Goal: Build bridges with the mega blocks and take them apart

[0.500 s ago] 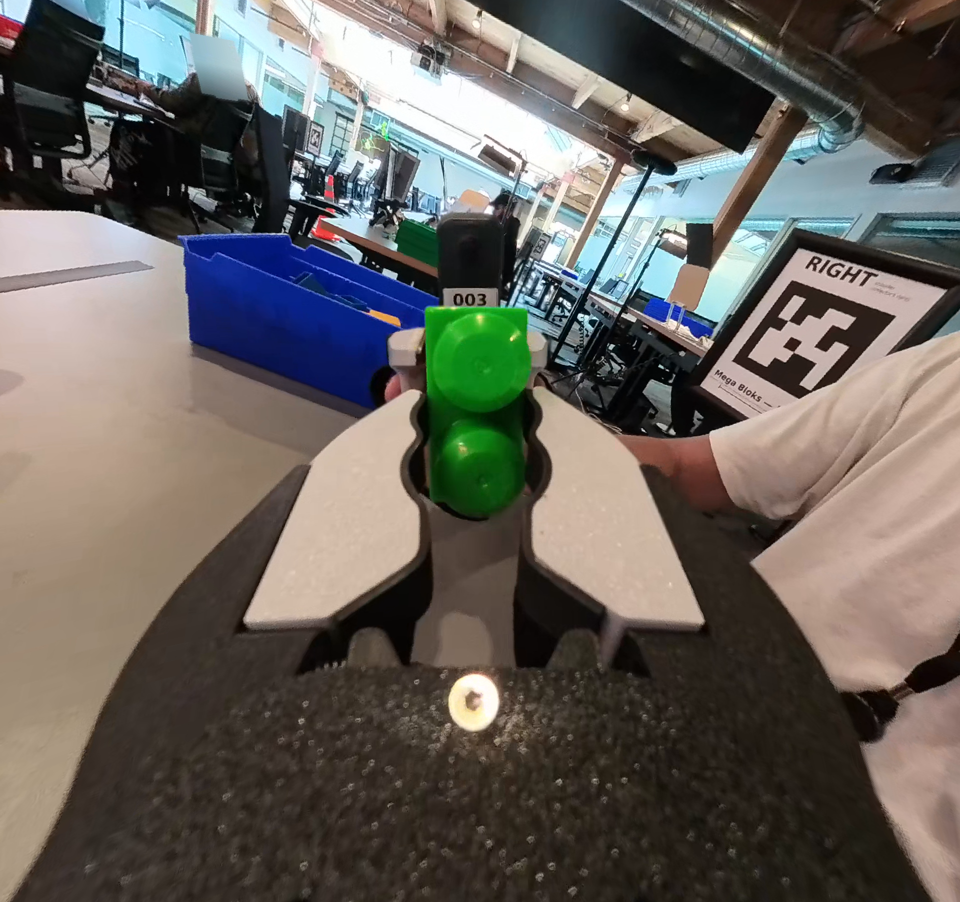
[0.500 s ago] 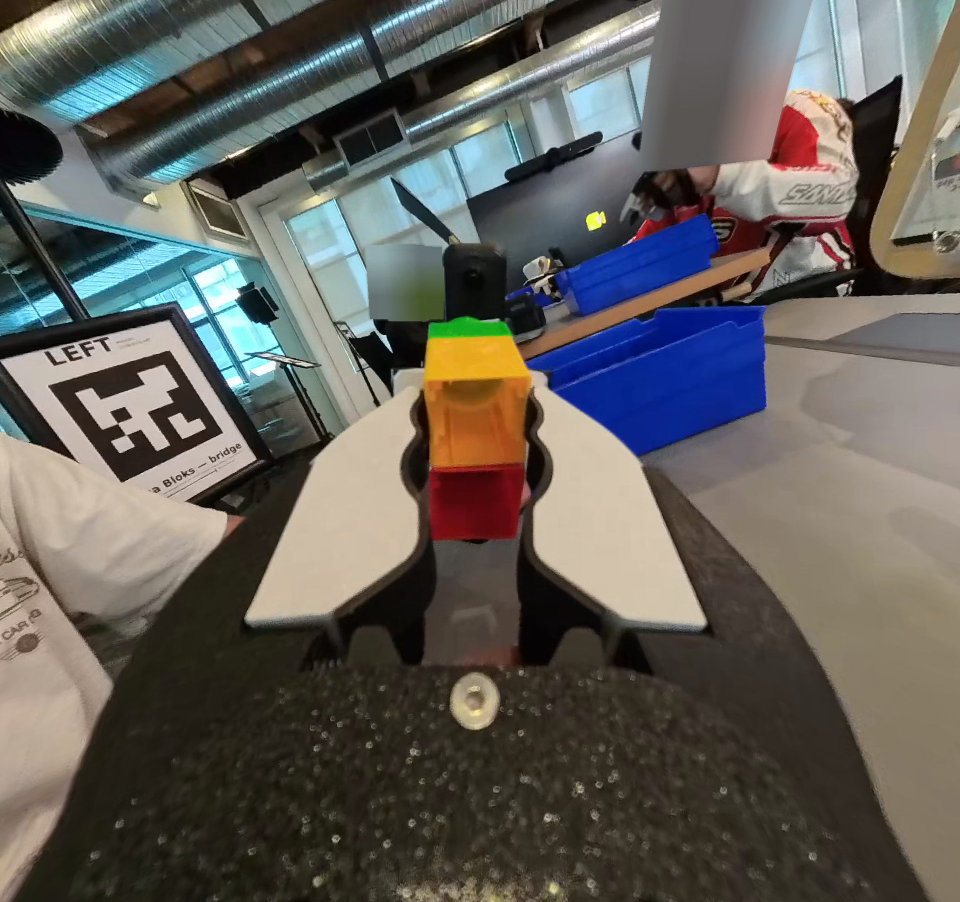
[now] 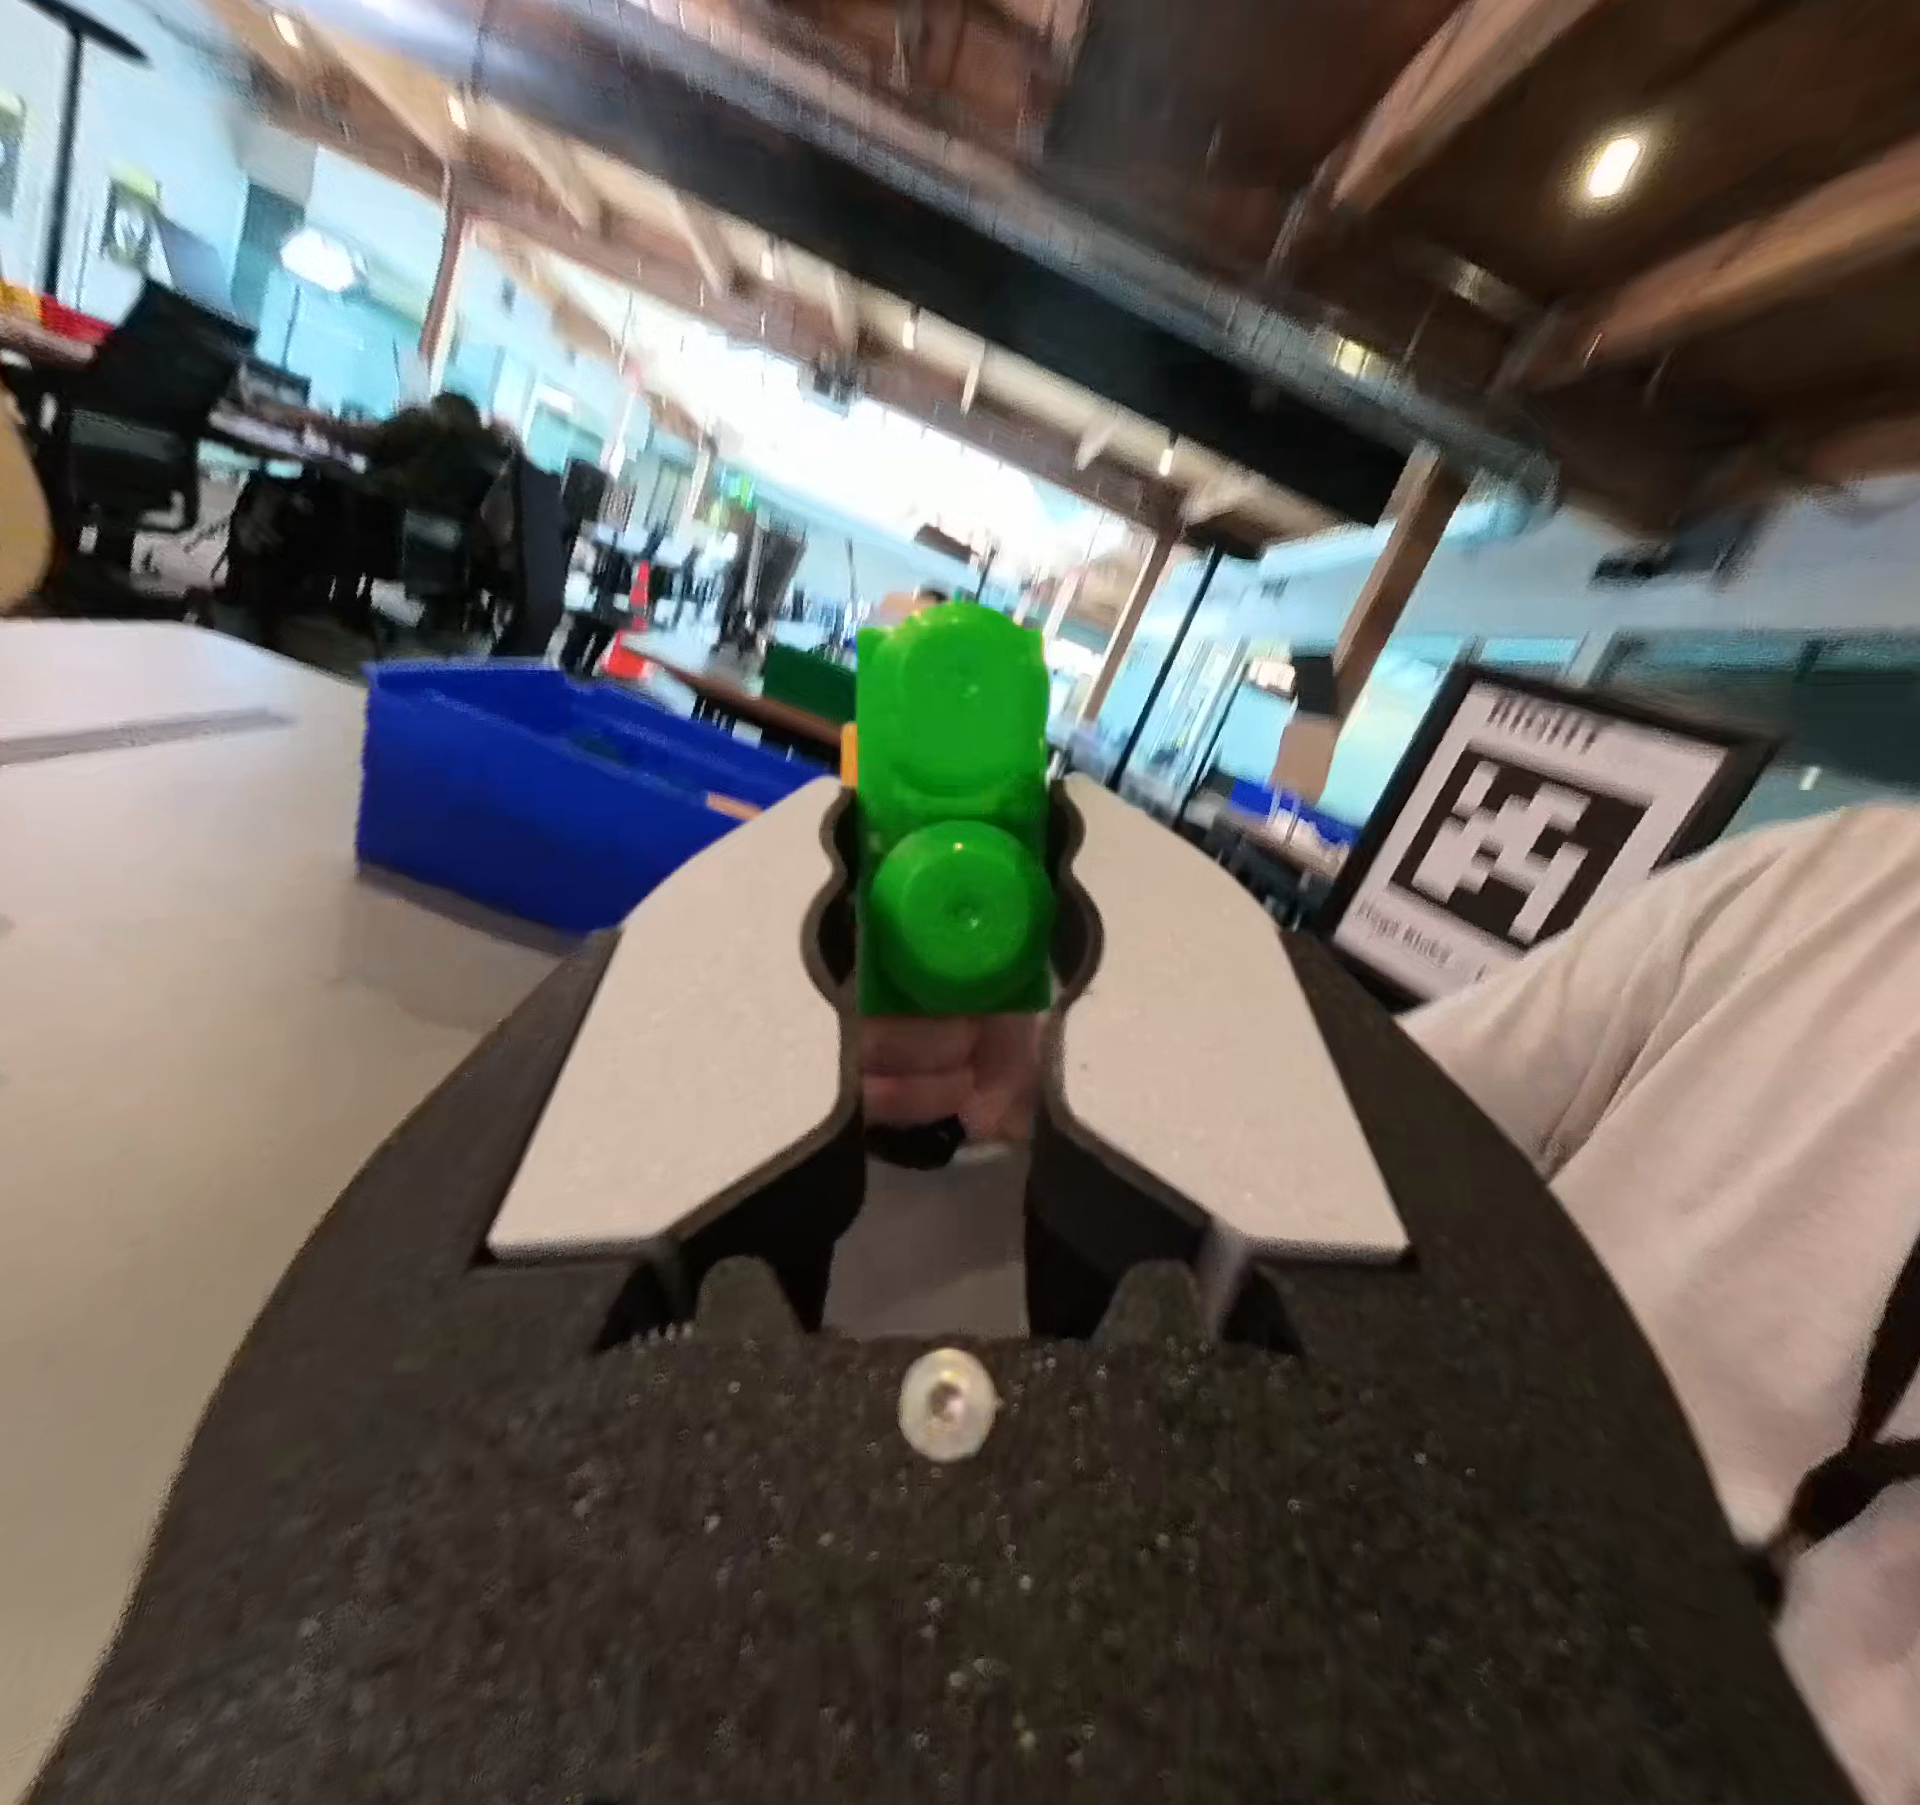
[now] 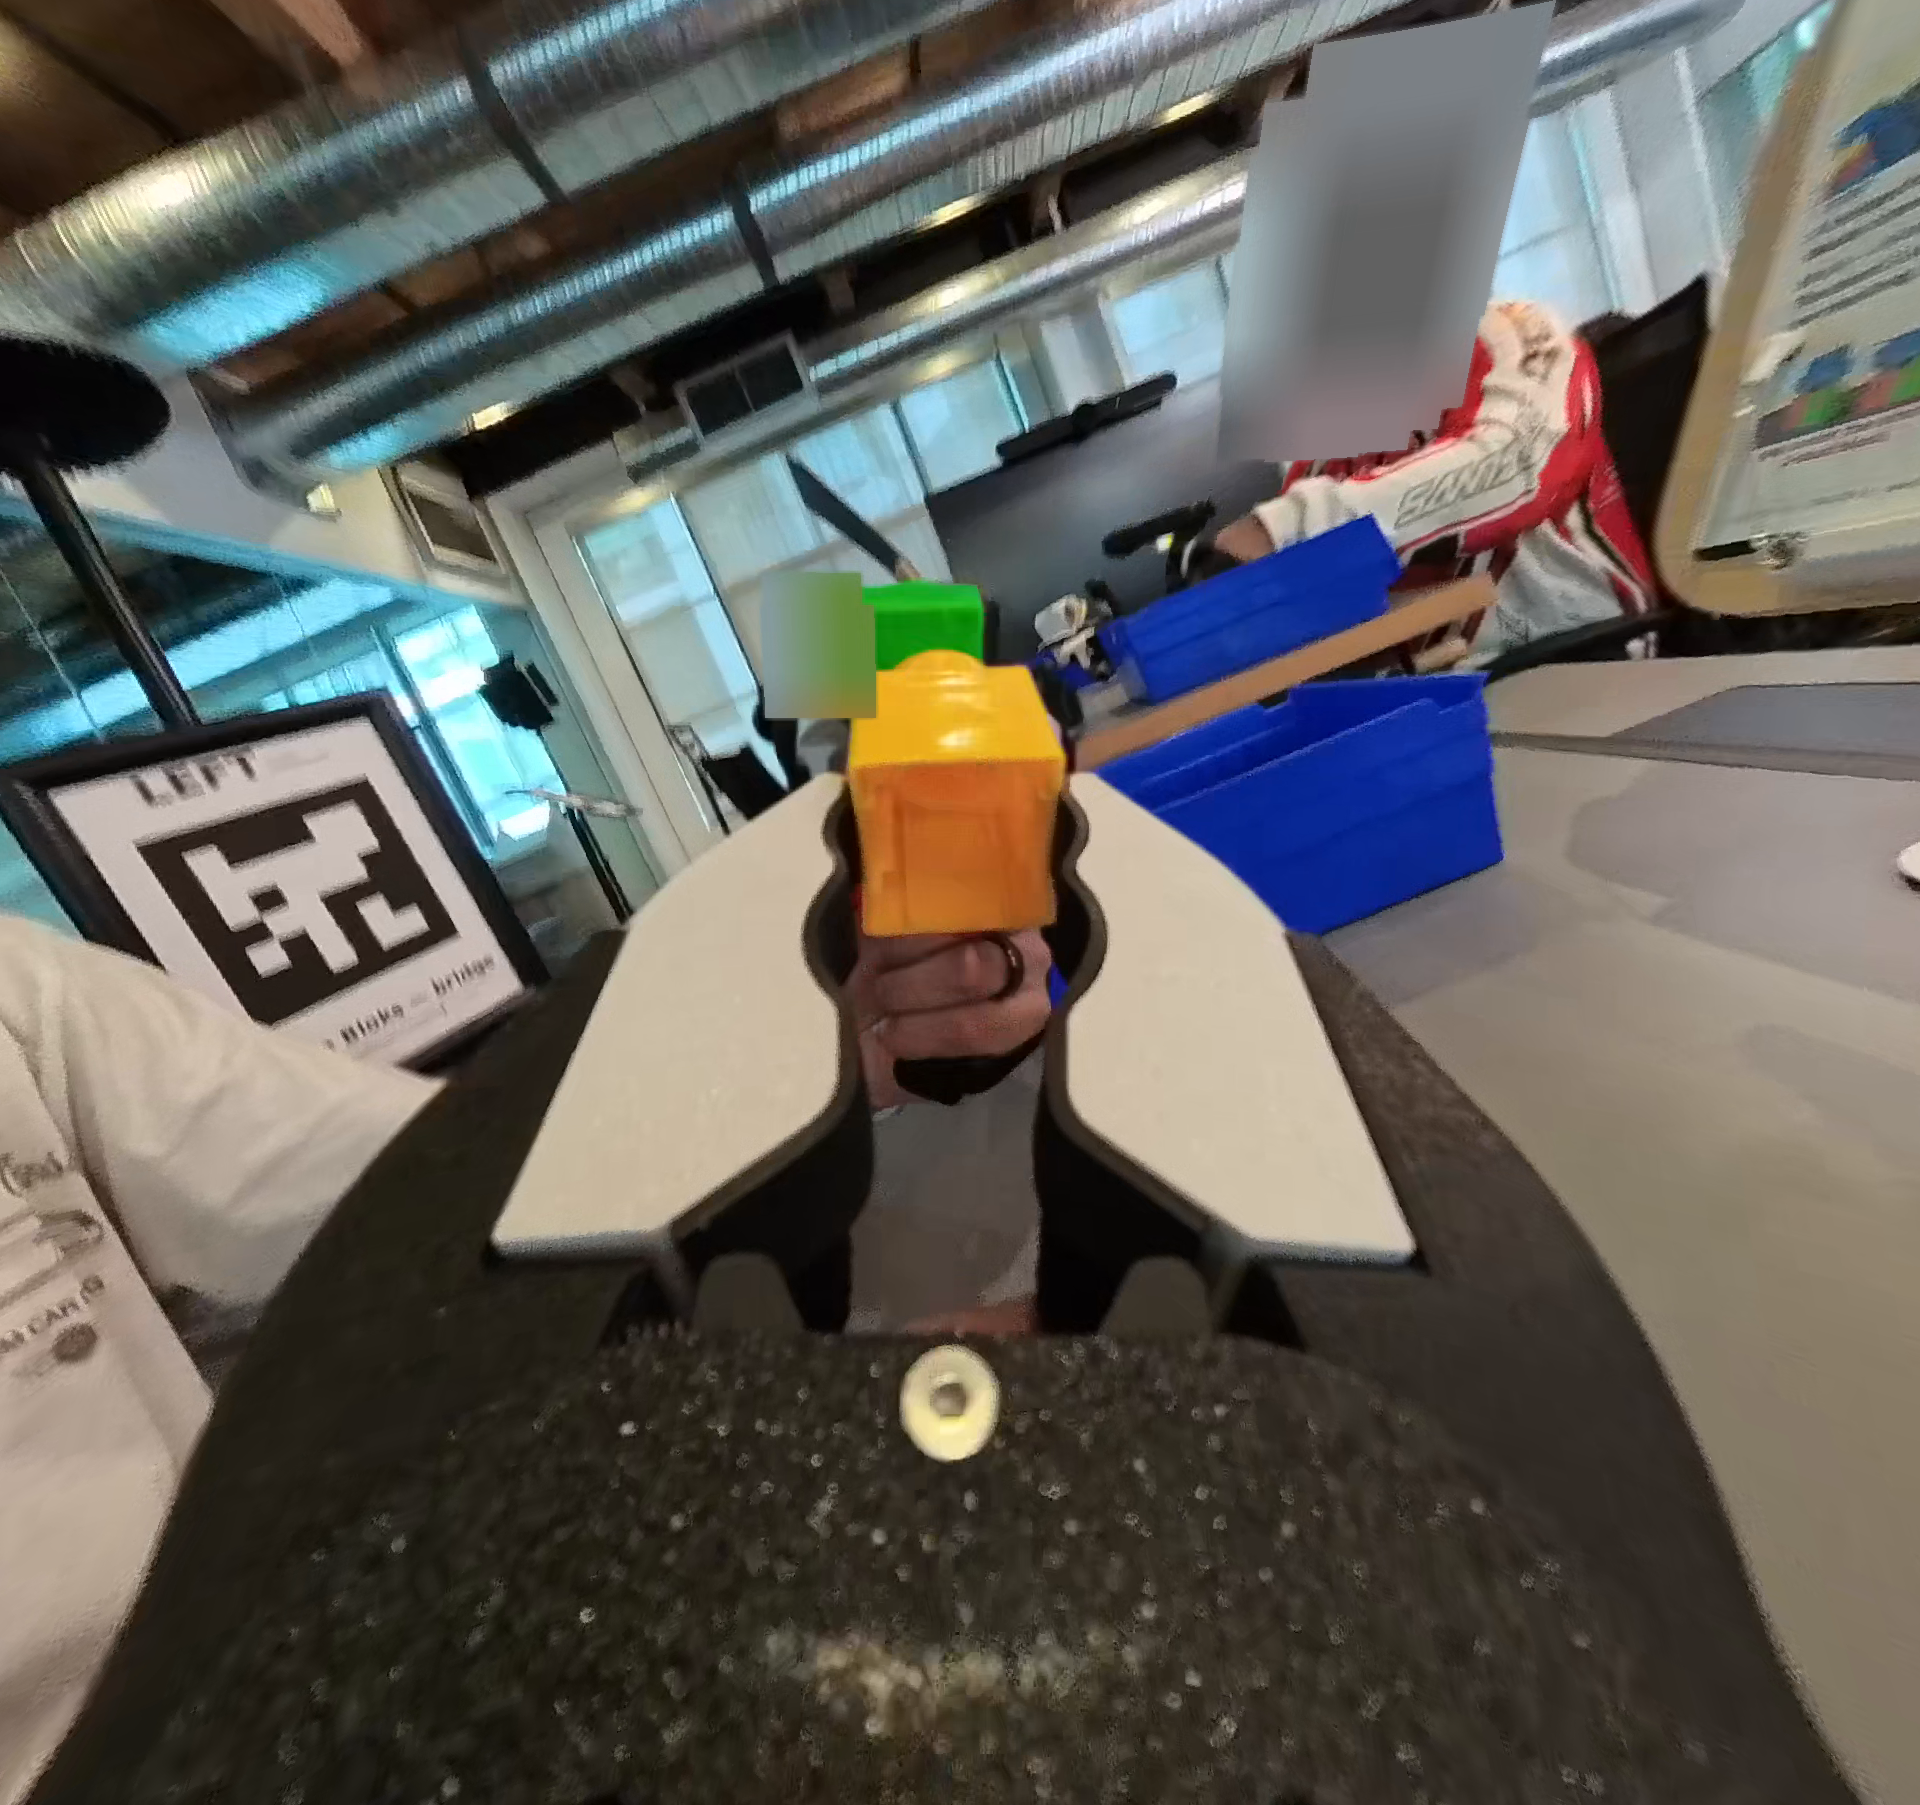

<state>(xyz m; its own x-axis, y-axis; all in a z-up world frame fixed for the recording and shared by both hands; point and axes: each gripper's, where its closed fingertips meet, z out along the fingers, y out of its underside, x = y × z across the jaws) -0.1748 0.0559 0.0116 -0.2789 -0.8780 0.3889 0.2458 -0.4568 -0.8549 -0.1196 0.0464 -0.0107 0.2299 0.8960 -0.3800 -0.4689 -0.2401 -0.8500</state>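
Green block sits clamped in your left gripper and the yellow block in your right gripper, both raised off the table facing each other, likely so you can pull them apart.

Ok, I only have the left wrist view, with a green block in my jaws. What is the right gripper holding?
Observer: The right gripper is shut on a yellow block.
Operator: Is my green one joined to it?
Observer: The green block shows just beyond the yellow one's top stud. I cannot tell whether they touch.
Operator: Anyone near on that side?
Observer: A person in a red and white jacket sits at a farther table, beyond the blue bin.
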